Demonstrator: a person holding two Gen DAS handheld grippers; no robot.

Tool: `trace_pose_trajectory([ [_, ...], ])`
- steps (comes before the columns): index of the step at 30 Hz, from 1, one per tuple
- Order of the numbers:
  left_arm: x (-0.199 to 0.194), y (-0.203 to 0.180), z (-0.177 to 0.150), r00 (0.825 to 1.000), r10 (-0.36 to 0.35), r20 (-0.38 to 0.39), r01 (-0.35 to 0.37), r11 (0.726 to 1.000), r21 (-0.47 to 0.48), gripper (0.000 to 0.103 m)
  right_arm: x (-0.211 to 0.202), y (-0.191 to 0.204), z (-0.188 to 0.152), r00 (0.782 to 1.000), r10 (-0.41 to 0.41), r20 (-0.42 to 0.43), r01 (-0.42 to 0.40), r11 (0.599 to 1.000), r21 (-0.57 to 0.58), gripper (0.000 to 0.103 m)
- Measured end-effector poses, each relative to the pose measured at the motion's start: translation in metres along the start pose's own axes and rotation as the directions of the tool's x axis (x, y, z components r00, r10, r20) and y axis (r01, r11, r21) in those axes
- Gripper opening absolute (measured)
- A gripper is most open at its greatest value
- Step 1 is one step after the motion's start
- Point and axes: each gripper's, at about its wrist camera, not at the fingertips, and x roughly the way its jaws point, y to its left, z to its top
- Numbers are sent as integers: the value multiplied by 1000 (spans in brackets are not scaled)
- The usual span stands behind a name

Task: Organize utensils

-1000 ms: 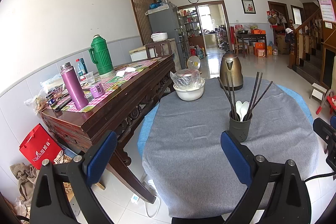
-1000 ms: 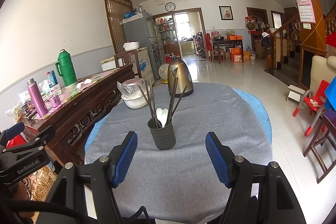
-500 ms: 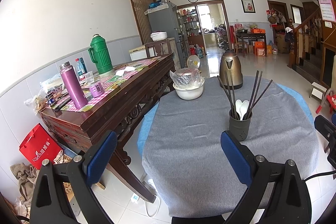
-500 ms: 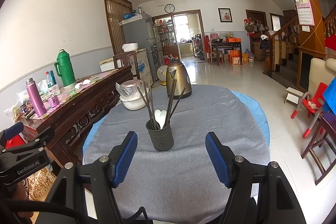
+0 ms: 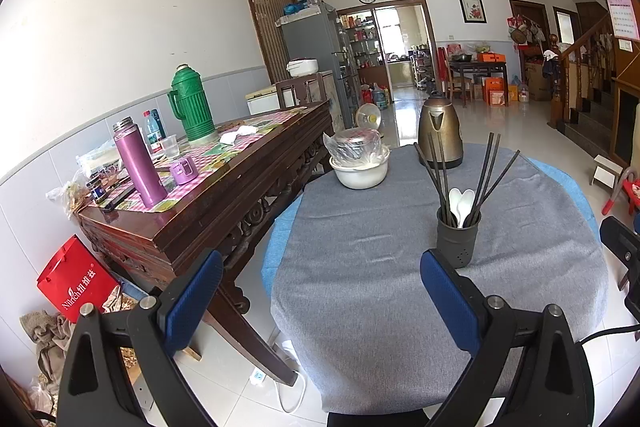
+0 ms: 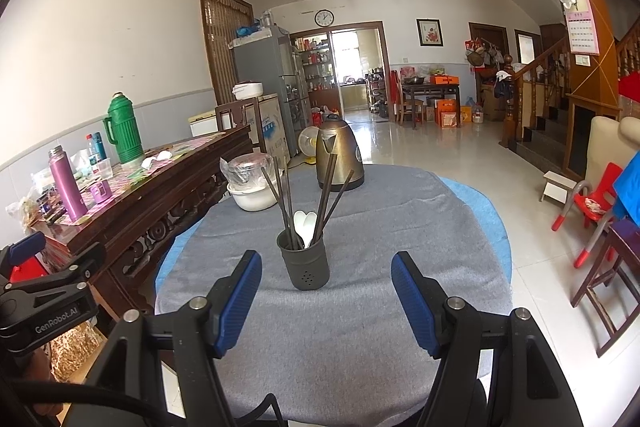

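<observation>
Nearest the cameras, the right gripper (image 6: 326,297) stands with its blue-padded jaws wide apart and nothing between them, low over the near edge of the round worktop (image 6: 360,327) covered in grey cloth. The left gripper (image 5: 320,293) is likewise spread open and empty, with one pad over the gap beside the worktop and the other over the cloth.

Just beyond the right gripper, upright on the cloth, is the dark grey perforated plastic utensil holder (image 6: 304,263). Its dark chopsticks (image 6: 328,187) fan outward and two white plastic spoons (image 6: 304,227) sit bowl-up among them. From the left wrist the same holder (image 5: 457,241) sits just past the right-hand pad.

Farther back on the worktop, well apart from the holder, are a white bowl (image 6: 254,197) carrying a plastic-wrapped metal pot and a bronze-coloured electric kettle (image 6: 338,155).

Off to the left stands a dark carved wooden sideboard (image 5: 208,211) with a purple metal flask (image 5: 138,163) and a green thermos jug (image 5: 190,103)
</observation>
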Motion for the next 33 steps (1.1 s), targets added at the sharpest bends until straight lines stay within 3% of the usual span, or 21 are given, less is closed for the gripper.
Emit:
trace_pose_trajectory([
  [33,12,-11,-5,1000,-3,-23,3,1000,10,99,9,4,8,1000,-18,12,19,999,-30,71],
])
